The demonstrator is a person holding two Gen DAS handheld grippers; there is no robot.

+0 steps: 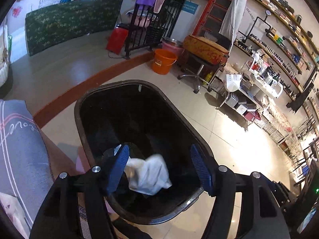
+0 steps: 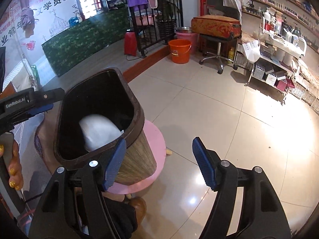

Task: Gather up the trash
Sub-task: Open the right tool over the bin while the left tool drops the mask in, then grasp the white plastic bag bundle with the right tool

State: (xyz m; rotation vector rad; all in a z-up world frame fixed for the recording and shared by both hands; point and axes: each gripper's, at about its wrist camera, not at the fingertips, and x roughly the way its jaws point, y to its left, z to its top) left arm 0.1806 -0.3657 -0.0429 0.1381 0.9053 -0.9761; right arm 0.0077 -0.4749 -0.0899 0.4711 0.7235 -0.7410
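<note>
Your left gripper (image 1: 159, 169) wide open, empty, above bin (image 1: 111, 87); white tissue (image 1: 148, 176) loose inside, below fingertips. Light, soft, crushable: pinch any fold. Right gripper (image 2: 159, 163) open, empty, beside bin.

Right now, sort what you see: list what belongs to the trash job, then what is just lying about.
Job:
- trash bin
- white crumpled tissue inside it
- left gripper, open above the bin

Lying about:
- orange bucket
- pink stool under the bin
- red suitcase on a chair

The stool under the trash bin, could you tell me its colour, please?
Pink; the stool shows best in the right wrist view.
</note>
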